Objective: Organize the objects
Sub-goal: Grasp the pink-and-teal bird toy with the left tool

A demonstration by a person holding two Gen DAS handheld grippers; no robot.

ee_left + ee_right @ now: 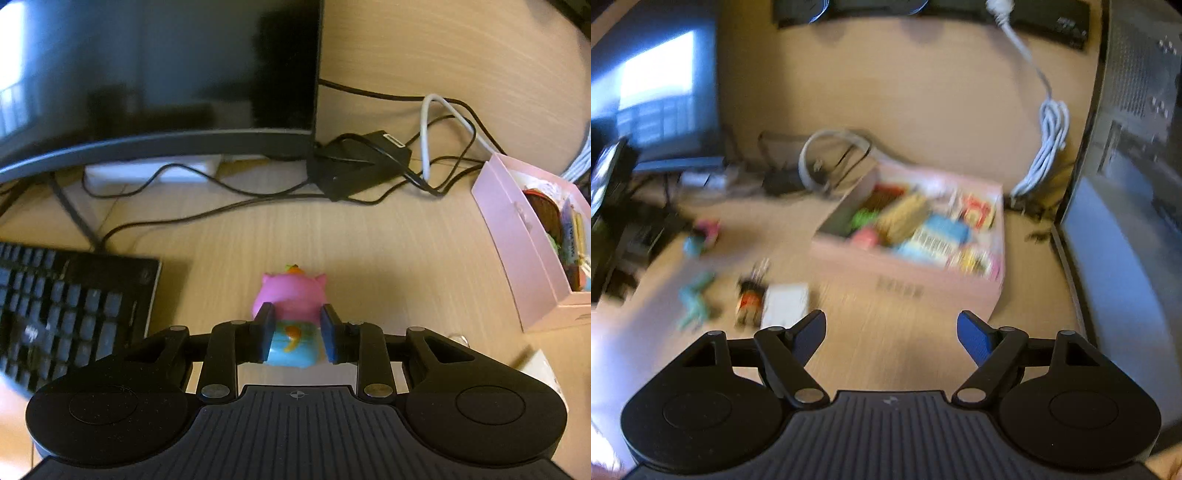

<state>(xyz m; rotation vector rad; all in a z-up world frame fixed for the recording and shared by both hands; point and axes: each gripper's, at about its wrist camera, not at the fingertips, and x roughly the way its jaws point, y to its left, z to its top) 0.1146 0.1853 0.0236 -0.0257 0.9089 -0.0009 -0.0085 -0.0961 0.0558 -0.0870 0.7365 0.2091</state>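
Note:
My left gripper (297, 325) is shut on a small toy pig (291, 291) with a pink head and a light blue body, held just over the wooden desk. To the right stands a pink box (517, 251) filled with several colourful items. In the blurred right wrist view my right gripper (892, 332) is open with nothing between its fingers, in front of the pink box (905, 273). Left of it on the desk lie a teal toy (696, 299), an orange and black toy (751, 295) and a white flat piece (785, 304). The pig (701, 236) shows as a blur further left.
A dark monitor (159, 74) stands at the back left with a black keyboard (66, 306) in front of it. A black hub (358, 162) with tangled cables lies behind the pig. A coiled white cable (1045, 147) and a computer case (1137, 110) are at the right.

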